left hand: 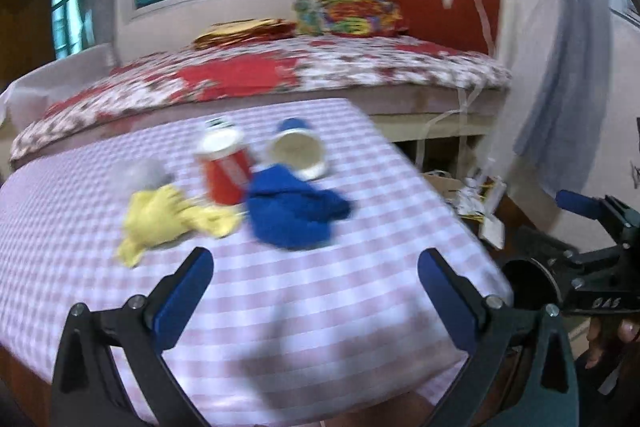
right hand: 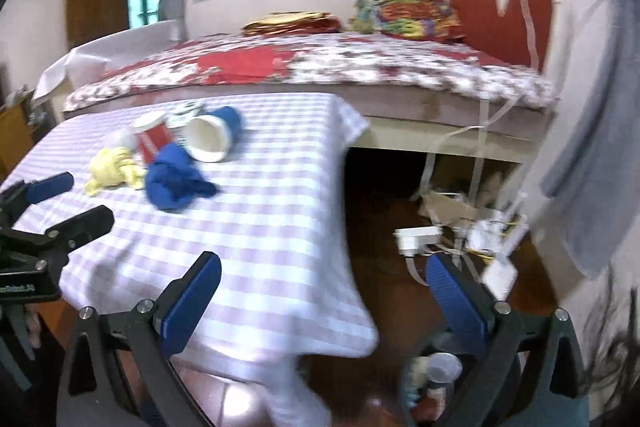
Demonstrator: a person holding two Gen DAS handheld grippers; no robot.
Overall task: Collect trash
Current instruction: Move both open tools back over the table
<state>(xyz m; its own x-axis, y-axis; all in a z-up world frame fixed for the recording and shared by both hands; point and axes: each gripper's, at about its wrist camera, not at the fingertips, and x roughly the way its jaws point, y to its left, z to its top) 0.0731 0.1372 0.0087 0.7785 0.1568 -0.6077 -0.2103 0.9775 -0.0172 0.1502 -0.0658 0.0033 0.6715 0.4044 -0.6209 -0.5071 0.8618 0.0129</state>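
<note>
The left gripper (left hand: 316, 291) hung over the near edge of the table (left hand: 280, 307), its blue-padded fingers (left hand: 188, 295) spread wide and holding nothing. The right gripper (right hand: 324, 299) was likewise released and empty, straddling the table's near right corner, one finger over the checked cloth and the other over the floor. Below it, partly hidden by that gripper, sat what looked like a bin (right hand: 436, 379) with a cup and wrappers inside, though blur made this uncertain.

Farther in, toward the middle of the table, the trash lay in a tight cluster: a crumpled blue cloth (left hand: 292, 211) nearest, a crumpled yellow cloth (left hand: 168, 219) just to its left, a red cup (left hand: 226, 171) standing between and behind them, and a blue-and-white cup (left hand: 298, 151) tipped on its side, mouth facing the camera. A bed (left hand: 280, 75) with a red floral cover stood beyond the table's far edge.
</note>
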